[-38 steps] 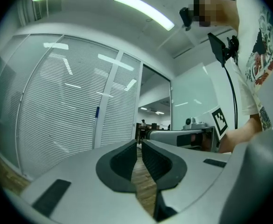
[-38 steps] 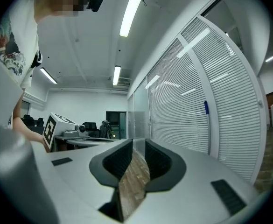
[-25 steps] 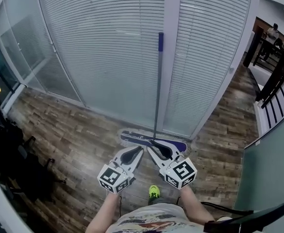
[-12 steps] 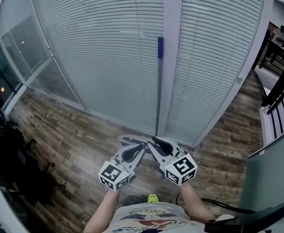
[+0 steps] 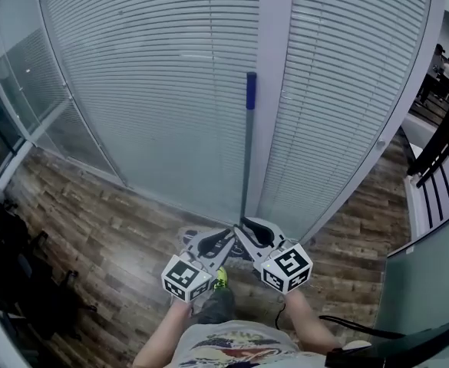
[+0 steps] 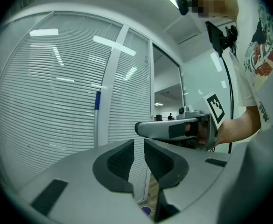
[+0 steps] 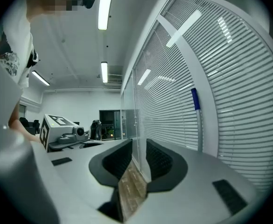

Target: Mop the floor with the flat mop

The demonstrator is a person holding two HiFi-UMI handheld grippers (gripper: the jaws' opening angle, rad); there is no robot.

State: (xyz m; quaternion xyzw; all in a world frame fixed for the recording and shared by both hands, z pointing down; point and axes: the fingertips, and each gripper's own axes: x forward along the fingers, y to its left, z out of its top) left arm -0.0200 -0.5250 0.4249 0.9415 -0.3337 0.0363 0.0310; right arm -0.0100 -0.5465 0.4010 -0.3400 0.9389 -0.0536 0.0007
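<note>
Head view, near end: both forearms stick out from the shirt, one gripper per hand, side by side over the wood floor [image 5: 101,213]. A yellow-green shoe [image 5: 221,277] shows just under the left one.

Left gripper [image 5: 226,234]: jaws have just been opening. Its own view [image 6: 138,146] shows a narrow gap between the pads with nothing in it, so it is released and empty.

Right gripper [image 5: 243,222]: clenched as far as it goes. Its own view [image 7: 138,148] shows only a slit between the pads, with floor boards visible through it and nothing gripped. Each gripper also shows up in the other's view, level and close alongside.

Flat mop [image 5: 245,167]: not held by either claw. The handle stands nearly upright just beyond the jaw tips, leaning against the white post [image 5: 274,90], with its blue grip at the top. The head is on the floor, mostly hidden behind the grippers. In the left gripper view the handle [image 6: 97,101] sits left of the jaws. In the right gripper view [image 7: 198,115] it sits right of them.

Behind it: a glass wall with closed blinds [image 5: 155,75]. Far right: a dark railing [image 5: 439,152].
</note>
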